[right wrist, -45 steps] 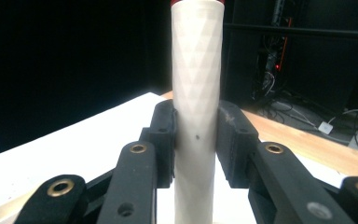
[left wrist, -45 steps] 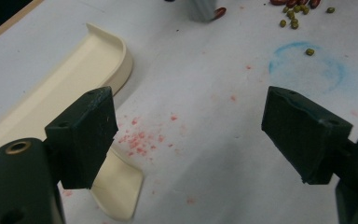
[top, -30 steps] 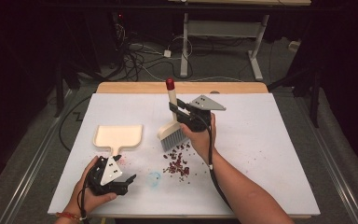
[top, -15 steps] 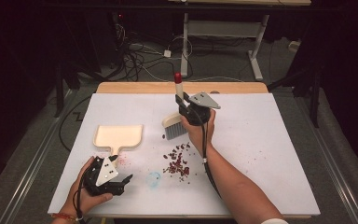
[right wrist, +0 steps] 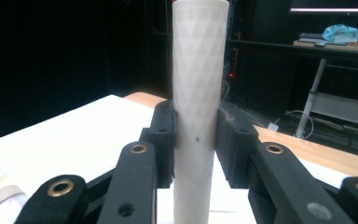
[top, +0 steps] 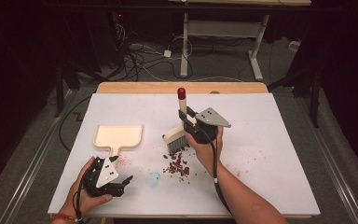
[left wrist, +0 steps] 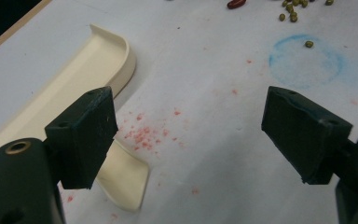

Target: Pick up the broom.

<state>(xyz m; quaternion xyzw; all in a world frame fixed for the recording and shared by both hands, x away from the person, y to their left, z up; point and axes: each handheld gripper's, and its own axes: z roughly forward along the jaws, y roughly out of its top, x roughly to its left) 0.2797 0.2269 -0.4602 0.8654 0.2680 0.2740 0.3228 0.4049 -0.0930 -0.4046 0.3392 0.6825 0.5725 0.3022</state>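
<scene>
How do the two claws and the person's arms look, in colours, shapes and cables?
Both the left claw and the right claw are black, each topped by a grey three-cornered plate, with brass-coloured rivets and a trailing black cable. The forearms are bare; a reddish bracelet circles the left wrist.

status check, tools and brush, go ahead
Right tool shut on brush, upright. Left tool open by dustpan handle. Beans loose, path clear.

Brush handle [right wrist: 196,107]: top and bottom cut off at twelve and six o'clock in the right gripper view; bristles out of frame.
Dustpan [left wrist: 51,107]: cut off at nine o'clock in the left gripper view; handle partly behind one jaw.
Scattered bits [top: 177,163]: too small to identify from the high view.
</scene>
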